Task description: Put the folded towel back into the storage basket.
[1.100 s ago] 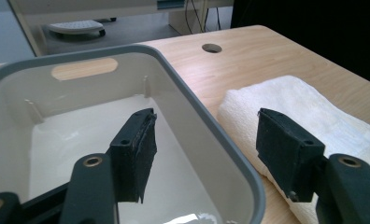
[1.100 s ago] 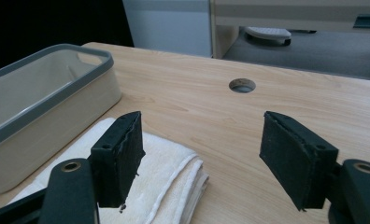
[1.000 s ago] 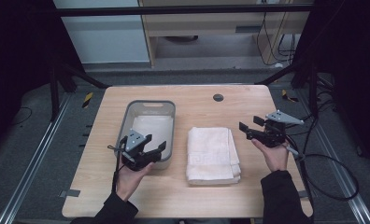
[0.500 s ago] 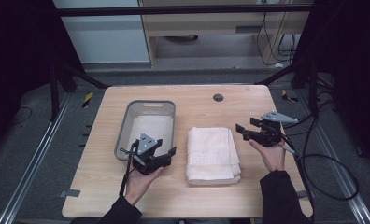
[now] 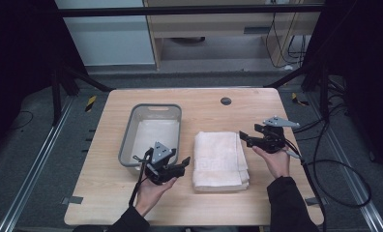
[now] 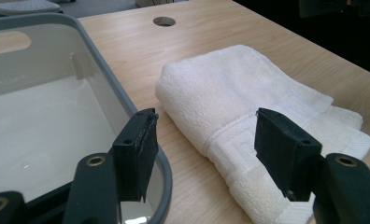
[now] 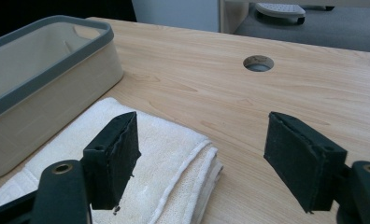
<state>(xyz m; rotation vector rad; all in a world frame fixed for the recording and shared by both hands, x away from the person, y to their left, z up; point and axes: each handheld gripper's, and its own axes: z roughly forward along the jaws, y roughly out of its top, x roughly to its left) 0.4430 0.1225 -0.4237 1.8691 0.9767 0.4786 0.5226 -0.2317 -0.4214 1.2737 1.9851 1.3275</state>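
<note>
Folded white terry towel [image 5: 220, 160] lies flat on pale wooden surface [image 5: 257, 104], just right of grey plastic tub [image 5: 152, 133]. Left tool [image 5: 174, 169] shifted nearer towel's left edge since a second ago, jaws wide, empty. Right tool [image 5: 250, 137] at towel's far right corner, jaws just opened wider, nothing held. Two-sided pickup judged imminent.

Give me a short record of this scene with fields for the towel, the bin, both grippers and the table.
towel: white, folded, flat on the table, right of the bin
bin: grey rim, pale inside, nothing seen in it
left gripper: open, nothing between the jaws, at the bin's near right corner, pointed at the towel
right gripper: jaws have just been opening, nothing between them, at the towel's far right corner
table: light wood, round hole near the far edge
contact: neither gripper touches the towel
</note>
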